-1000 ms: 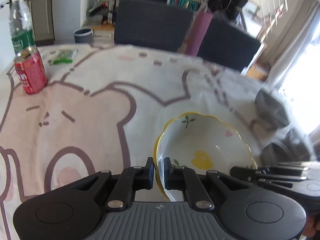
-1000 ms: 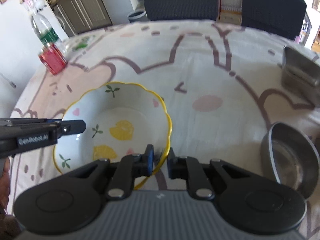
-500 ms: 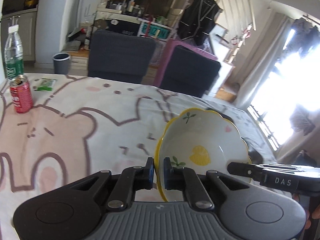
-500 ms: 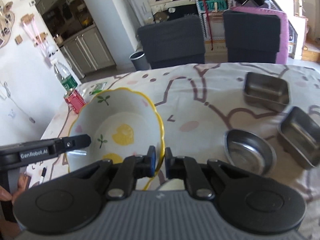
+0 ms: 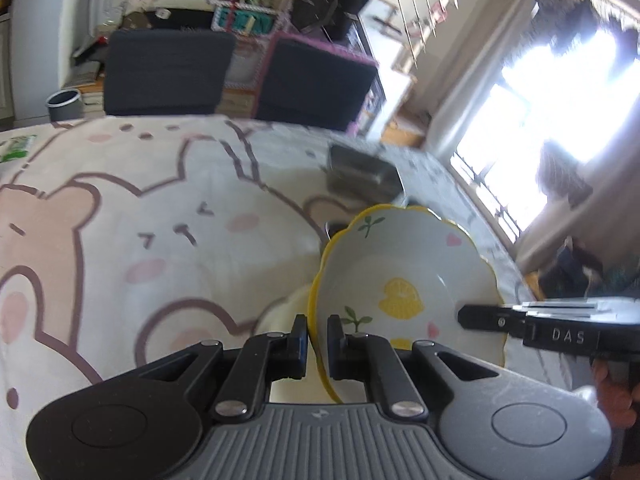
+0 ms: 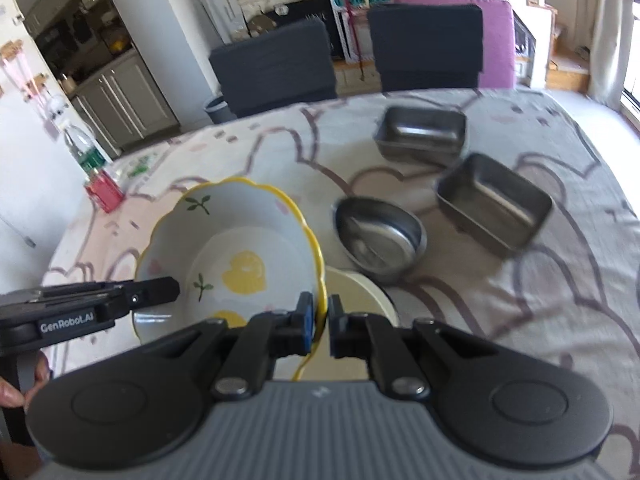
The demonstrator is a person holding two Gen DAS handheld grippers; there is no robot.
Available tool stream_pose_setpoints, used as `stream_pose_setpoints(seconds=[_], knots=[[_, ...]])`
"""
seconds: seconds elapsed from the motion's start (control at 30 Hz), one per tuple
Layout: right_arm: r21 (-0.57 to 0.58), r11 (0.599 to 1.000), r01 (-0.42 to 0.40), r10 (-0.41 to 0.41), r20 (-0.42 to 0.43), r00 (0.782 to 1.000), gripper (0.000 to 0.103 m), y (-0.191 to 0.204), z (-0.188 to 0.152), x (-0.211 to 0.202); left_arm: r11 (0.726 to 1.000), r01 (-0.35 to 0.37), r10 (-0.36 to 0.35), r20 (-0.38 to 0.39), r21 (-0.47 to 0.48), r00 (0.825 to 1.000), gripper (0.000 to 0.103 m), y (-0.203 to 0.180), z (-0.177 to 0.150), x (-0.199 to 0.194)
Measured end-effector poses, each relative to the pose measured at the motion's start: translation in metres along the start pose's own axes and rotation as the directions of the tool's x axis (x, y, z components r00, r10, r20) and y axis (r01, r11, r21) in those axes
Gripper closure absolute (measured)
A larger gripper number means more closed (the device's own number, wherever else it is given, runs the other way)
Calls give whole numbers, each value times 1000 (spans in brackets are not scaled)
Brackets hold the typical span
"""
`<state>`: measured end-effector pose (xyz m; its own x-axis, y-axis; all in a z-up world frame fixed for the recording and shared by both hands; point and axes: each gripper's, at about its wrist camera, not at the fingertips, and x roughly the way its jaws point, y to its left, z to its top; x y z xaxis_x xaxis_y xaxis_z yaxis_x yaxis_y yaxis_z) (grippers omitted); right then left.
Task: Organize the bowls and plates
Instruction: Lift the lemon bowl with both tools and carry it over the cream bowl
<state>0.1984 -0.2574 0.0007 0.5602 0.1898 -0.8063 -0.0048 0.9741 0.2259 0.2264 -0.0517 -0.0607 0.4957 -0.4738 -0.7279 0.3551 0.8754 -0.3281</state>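
Observation:
A white bowl with a yellow scalloped rim and lemon print [image 5: 400, 276] [image 6: 240, 248] hangs tilted above the table, held from both sides. My left gripper [image 5: 318, 332] is shut on its near rim. On the opposite rim my right gripper [image 6: 320, 320] is shut too. Each gripper shows in the other's view: the right one [image 5: 480, 316] and the left one [image 6: 160, 292]. A cream plate [image 6: 360, 292] [image 5: 284, 312] lies on the cloth just under the bowl, partly hidden by it.
A steel oval bowl [image 6: 380, 236] and two steel rectangular tins [image 6: 422, 132] [image 6: 494, 204] sit right of the plate; one tin [image 5: 362, 176] appears beyond the bowl. A red can [image 6: 105, 192] and a water bottle [image 6: 86, 150] stand far left. Two dark chairs [image 6: 276, 64] line the far edge.
Both grippers have lifted the bowl off the cloth and carried it rightward, to above the cream plate by the steel dishes. The red can has slid out of the left wrist view.

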Motion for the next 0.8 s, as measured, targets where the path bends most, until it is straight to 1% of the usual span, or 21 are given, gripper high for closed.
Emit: stream_pose_setpoints(seconds=[0.23, 0.4, 0.53, 0.7, 0.8], knots=[[-15, 999, 48, -49, -90, 995, 94, -13, -16, 14, 999, -15, 20, -108, 45, 994, 92, -6, -18, 29], [-44, 996, 77, -82, -141, 987, 94, -11, -22, 27, 999, -19, 26, -154, 45, 988, 91, -3, -23, 43], [-76, 993, 88, -100, -167, 981, 93, -8, -23, 37, 999, -25, 34, -187, 48, 982, 89, -1, -26, 53], [-101, 989, 106, -123, -182, 975, 93, -5, -22, 43, 996, -34, 52, -214, 88, 975, 86, -5, -31, 64], [-133, 982, 132, -155, -183, 971, 93, -4, -22, 49, 994, -33, 56, -232, 102, 971, 85, -6, -32, 70]])
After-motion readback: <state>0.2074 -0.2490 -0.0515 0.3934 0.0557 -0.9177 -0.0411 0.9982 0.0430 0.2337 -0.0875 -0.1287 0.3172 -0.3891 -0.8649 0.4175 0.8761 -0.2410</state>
